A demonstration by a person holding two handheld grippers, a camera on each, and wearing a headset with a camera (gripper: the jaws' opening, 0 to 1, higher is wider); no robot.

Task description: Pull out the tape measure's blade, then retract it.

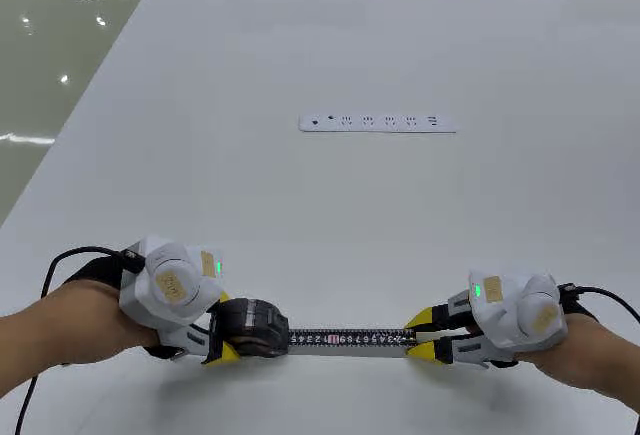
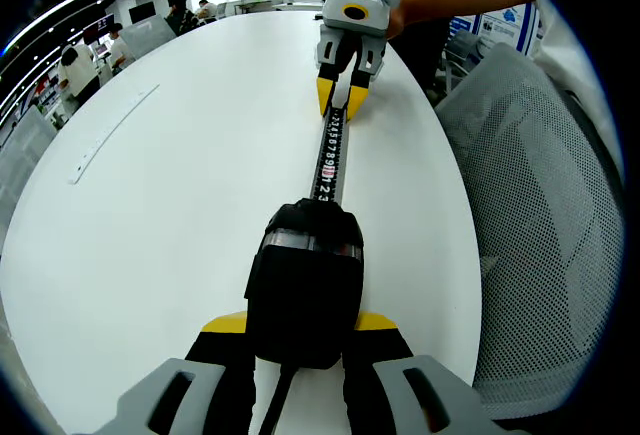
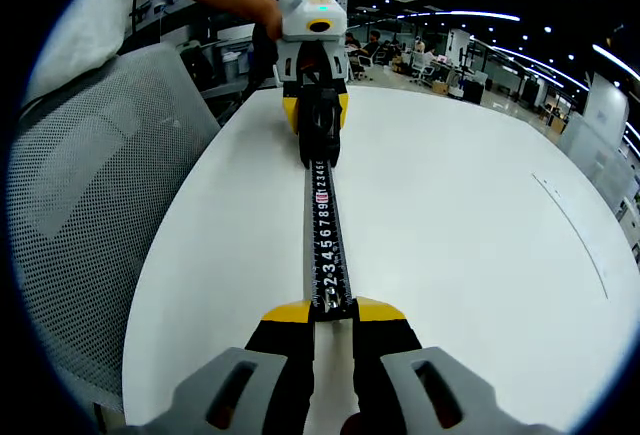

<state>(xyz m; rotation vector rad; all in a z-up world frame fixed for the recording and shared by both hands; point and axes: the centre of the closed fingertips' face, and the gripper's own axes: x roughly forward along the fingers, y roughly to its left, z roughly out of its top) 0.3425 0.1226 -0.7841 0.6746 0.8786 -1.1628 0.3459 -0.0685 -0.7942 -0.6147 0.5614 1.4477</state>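
On the table [image 1: 350, 45], left tongs [image 1: 225, 327] clamp tape measure [image 1: 257, 327], right tongs [image 1: 418, 335] its blade [image 1: 350, 338]

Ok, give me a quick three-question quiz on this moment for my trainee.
1. True or false: the black tape measure case sits clamped between the jaws of the left gripper.
2. Pick one. The right gripper is shut on: A) the end of the dark numbered blade; B) the case; C) nothing.
3. Short answer: is the blade pulled out or retracted right now?

Key: 1 true; 2 A; 3 pulled out.
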